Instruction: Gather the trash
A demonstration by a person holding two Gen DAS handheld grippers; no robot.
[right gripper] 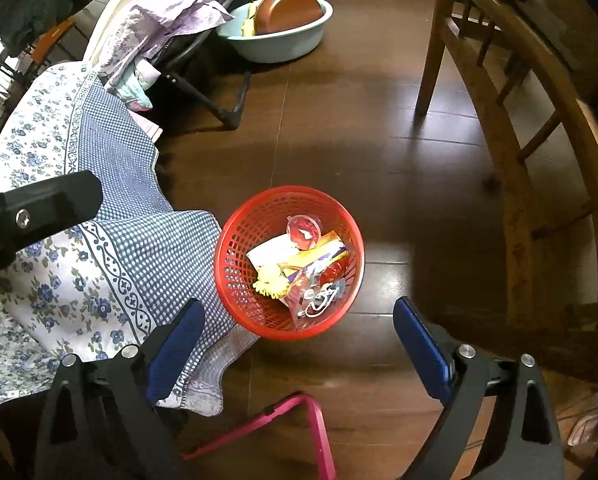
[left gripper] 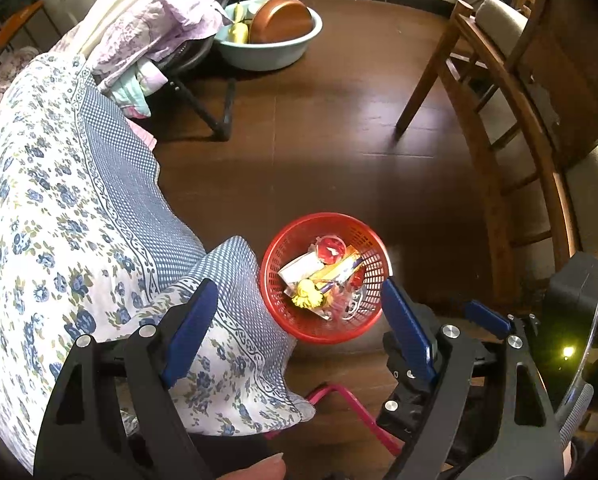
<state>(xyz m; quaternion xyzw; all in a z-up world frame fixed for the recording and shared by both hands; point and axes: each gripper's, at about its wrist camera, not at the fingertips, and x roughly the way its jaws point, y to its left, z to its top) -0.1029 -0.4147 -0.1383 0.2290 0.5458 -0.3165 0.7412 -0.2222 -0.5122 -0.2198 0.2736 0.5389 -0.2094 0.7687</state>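
Left wrist view shows the dark wood floor (left gripper: pixel 339 140) filling most of the frame, with a flowered cloth (left gripper: pixel 79 200) draped at the left and a wooden chair (left gripper: pixel 495 168) at the right. Near the middle a red basket (left gripper: pixel 325 276) stands on the floor, just beside the cloth's hanging corner. Inside lies the trash (left gripper: pixel 323 276): wrappers, a yellow crumpled bit, perhaps a clear plastic piece. All of it looks light, thin and crinkly, best pinched at a raised edge. The basket's stiff mesh rim offers a firm hold. Left gripper (left gripper: pixel 295 330) and right gripper (right gripper: pixel 299 346) hang above it, jaws spread wide, both empty.
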